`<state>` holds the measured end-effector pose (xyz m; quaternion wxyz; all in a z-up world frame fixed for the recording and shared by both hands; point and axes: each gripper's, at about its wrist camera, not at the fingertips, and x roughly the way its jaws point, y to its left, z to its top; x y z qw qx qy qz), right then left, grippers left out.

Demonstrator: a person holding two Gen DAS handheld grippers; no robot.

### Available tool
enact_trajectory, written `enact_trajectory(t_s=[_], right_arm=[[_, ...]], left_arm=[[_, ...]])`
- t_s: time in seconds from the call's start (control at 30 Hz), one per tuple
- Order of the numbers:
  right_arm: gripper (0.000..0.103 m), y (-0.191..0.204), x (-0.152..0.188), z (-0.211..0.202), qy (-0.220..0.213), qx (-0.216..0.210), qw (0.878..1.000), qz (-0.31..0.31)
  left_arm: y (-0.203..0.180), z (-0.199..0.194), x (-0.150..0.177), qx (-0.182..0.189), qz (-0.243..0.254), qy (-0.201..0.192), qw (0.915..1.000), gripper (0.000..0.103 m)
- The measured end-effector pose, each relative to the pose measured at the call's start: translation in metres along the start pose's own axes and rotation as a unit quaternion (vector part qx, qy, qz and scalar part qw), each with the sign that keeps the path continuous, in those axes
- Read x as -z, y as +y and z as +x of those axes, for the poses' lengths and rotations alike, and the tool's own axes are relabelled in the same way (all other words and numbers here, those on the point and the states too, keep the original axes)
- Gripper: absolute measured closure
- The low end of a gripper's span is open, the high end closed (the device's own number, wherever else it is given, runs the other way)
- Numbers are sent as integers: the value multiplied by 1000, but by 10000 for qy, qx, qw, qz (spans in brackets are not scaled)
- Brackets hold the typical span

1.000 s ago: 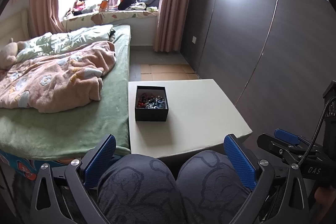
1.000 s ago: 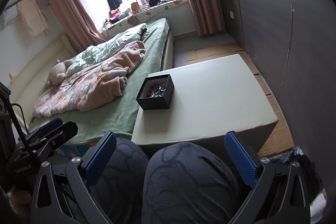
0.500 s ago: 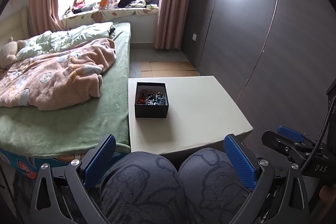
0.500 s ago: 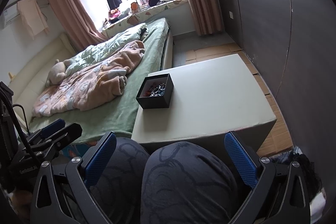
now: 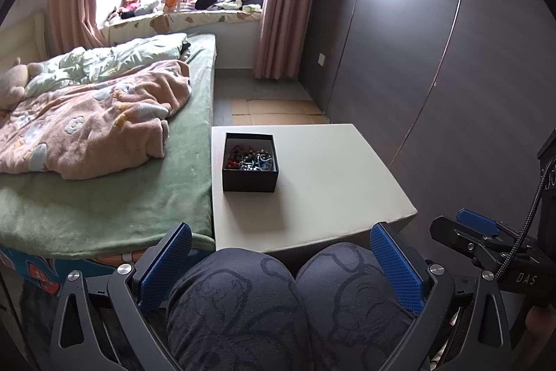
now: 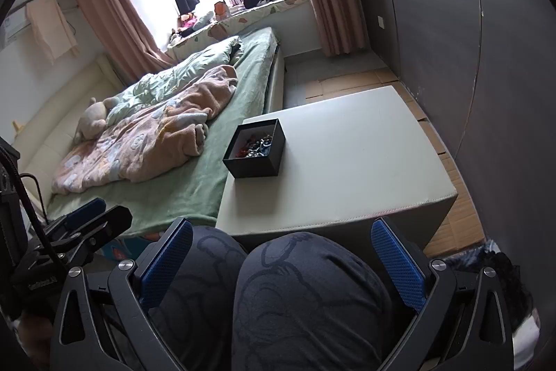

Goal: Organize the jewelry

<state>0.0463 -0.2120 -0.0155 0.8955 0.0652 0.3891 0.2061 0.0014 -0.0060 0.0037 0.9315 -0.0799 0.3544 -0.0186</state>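
A small black open box (image 5: pixel 250 177) (image 6: pixel 257 164) stands near the left edge of a cream table (image 5: pixel 330 183) (image 6: pixel 347 162). It holds a tangle of bead jewelry (image 5: pixel 251 158) (image 6: pixel 255 145), red, dark and blue. My left gripper (image 5: pixel 281 263) is open and empty, held low over the person's knees, well short of the box. My right gripper (image 6: pixel 283 263) is also open and empty over the knees. Each gripper shows at the edge of the other's view: the right one (image 5: pixel 476 232), the left one (image 6: pixel 93 218).
A bed (image 5: pixel 104 183) with a green sheet and pink blanket (image 5: pixel 90 131) adjoins the table's left side. A dark wardrobe wall (image 5: pixel 434 58) runs along the right. Cardboard (image 5: pixel 274 110) covers the floor beyond the table. The person's knees (image 5: pixel 288 301) fill the foreground.
Both grippers stay open over the knees. The left view has shifted slightly; the box sits a little farther up in it. The right view barely changes.
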Motion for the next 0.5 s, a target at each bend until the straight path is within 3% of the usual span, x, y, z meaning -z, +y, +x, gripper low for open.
enact_trajectory(t_s=[0.5], right_arm=[[0, -6, -1, -2, 29, 117, 9999, 33]], left_arm=[[-2, 5, -6, -19, 100, -52, 9999, 0]])
